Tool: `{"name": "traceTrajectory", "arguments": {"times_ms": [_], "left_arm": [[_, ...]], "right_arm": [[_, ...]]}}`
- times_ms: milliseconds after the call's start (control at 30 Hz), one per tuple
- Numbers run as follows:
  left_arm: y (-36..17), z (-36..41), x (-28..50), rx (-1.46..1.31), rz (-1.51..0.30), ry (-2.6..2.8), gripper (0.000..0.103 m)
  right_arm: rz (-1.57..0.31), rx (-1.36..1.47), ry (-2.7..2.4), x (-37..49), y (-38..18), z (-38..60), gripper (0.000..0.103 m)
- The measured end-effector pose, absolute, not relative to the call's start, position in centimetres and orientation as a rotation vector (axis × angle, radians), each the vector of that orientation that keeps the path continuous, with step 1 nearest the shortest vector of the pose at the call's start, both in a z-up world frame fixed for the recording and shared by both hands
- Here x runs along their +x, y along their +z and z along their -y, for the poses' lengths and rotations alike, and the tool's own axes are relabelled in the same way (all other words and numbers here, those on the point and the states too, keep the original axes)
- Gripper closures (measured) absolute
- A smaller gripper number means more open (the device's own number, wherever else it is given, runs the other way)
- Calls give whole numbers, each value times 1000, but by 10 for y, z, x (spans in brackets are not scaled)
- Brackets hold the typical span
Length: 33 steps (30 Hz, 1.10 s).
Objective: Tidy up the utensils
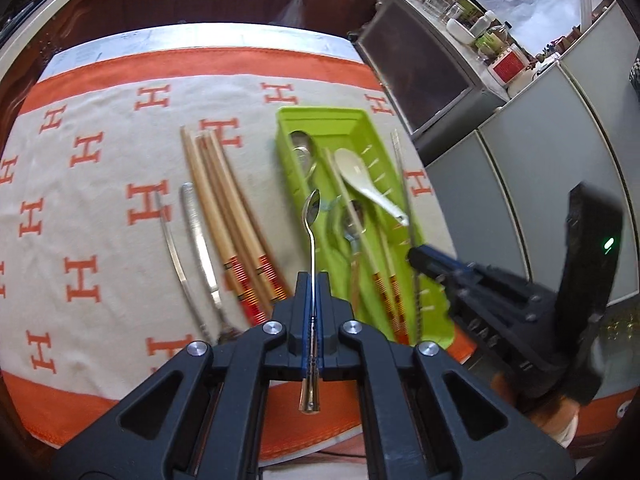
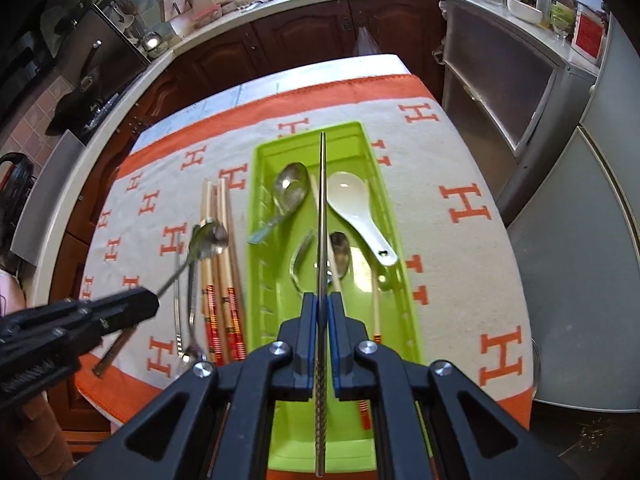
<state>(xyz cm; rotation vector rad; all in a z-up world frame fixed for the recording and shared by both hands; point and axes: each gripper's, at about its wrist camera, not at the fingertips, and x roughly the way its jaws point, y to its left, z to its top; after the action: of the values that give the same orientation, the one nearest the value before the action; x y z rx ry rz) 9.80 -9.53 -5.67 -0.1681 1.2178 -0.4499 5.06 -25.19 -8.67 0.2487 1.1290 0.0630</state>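
Kitchen cabinets ring our table and its orange-lettered cloth (image 2: 460,152). Leftmost lie two metal pieces, then four chopsticks (image 1: 232,216). Our left gripper (image 1: 313,280) clamps a spoon (image 1: 311,216), bowl forward, tray (image 2: 264,160) just to its right. Our right gripper (image 2: 322,300) pinches a metal chopstick (image 2: 322,200) directly above the tray, lengthwise with it, so nearer. Inside: three spoons, two chopsticks, possibly more.

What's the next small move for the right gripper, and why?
Probably lower the right gripper and release: it is shut on the metal chopstick, already lined up lengthwise above the green tray, which already holds spoons and chopsticks.
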Motion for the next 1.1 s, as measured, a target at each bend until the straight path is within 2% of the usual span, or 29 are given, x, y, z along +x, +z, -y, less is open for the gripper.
{"name": "traceTrajectory", "arguments": {"times_ms": [167,533,700,767,800,833,900,1100], "left_arm": [[-53,126,111,-188,-1188,-436,103],[-108,161,126,-178,-1303,-407,102],[-100,163,109,-97,-1289,-455,102],[-93,161,100,-64,-1274,-470,96],[-89,159,96,-48,-1268,-475,85],[-86,156,94,-37,-1262,-475,71],[-80,148,86,-15,-1233,-462,56],[-65,119,71,18,-1177,-399,56]], "right_arm": [[-1178,206,88,61,-104,258,98],[-1163,275,115,71,-111,275,96],[-1147,318,120,64,-107,282,90],[-1146,337,129,60,-105,283,89],[-1145,342,132,57,-105,282,89],[-1144,344,134,55,-104,281,89],[-1142,353,138,50,-102,279,89],[-1140,364,155,36,-97,268,89]]}}
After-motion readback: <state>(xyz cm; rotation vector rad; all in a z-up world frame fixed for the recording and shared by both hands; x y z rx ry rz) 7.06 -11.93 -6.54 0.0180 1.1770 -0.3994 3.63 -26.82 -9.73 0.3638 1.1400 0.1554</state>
